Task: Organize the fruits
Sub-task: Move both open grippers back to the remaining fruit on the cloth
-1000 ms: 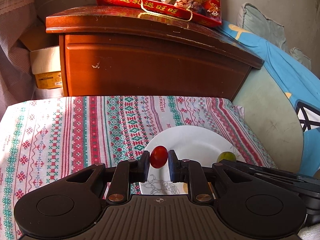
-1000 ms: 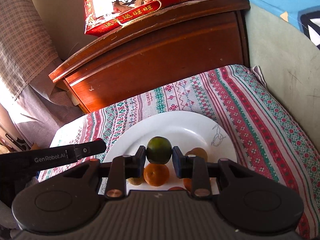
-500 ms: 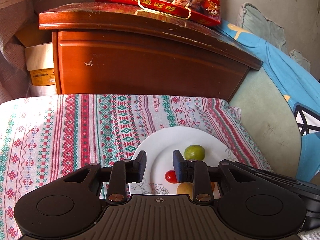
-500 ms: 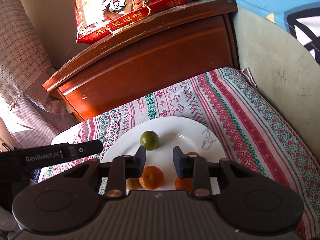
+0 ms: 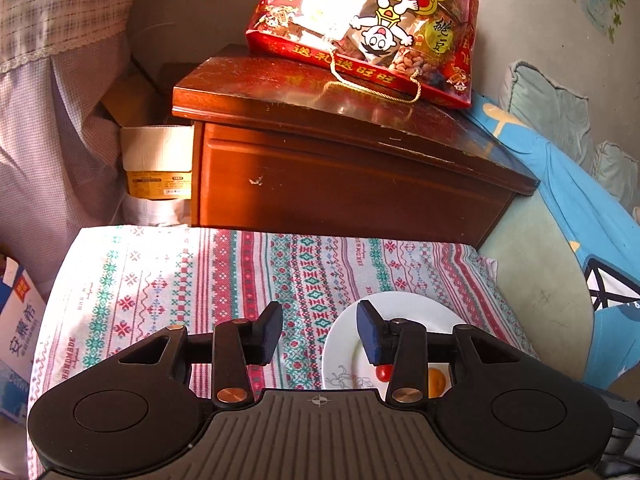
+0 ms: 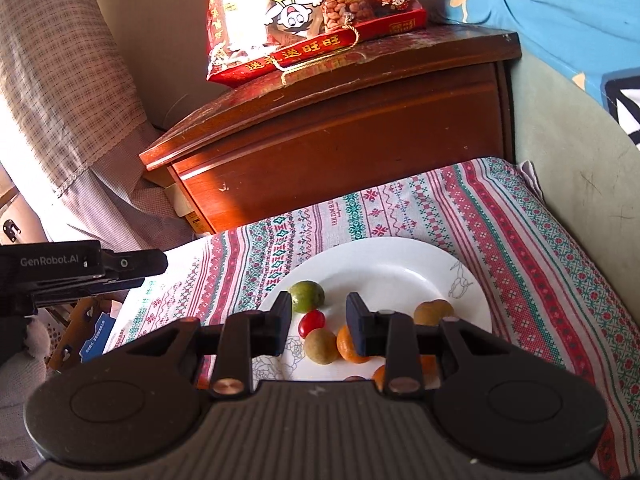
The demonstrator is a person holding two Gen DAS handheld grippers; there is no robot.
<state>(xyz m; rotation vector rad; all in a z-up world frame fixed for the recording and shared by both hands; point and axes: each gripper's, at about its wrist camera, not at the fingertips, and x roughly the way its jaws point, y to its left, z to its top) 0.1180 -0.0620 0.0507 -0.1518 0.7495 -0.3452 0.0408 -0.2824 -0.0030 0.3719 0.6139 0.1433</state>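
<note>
Both sets of jaws standing apart with nothing between them. Left gripper (image 5: 318, 330) just been opening, hovering above the patterned cloth (image 5: 224, 280) with the white plate (image 6: 384, 268) off to its right. Right gripper (image 6: 318, 322) parted too, poised right over the fruit.

All fruit visible sitting on the plate: green citrus (image 6: 306, 296) near the left rim, small red tomato (image 6: 312, 323) just beside it, brownish round fruit (image 6: 320, 346) touching or nearly touching the tomato, orange mandarin (image 6: 348, 346) partly hidden behind the right pad, another brownish fruit (image 6: 434, 311) further right. More orange pieces tucked under the gripper body, too hidden to count.

Judging the handling: light, round, smooth-skinned, so prone to rolling on glazed china and to squirting out of a hard pinch. Tomato likely the softest and most fragile; gentle closing only. Citrus probably firmer, with peel giving a little grip. Best hold across the widest middle, pads on opposite sides, coming down from above. Crowded cluster at the plate's near side likely means nudging neighbours, so worth picking the outermost pieces first.
</note>
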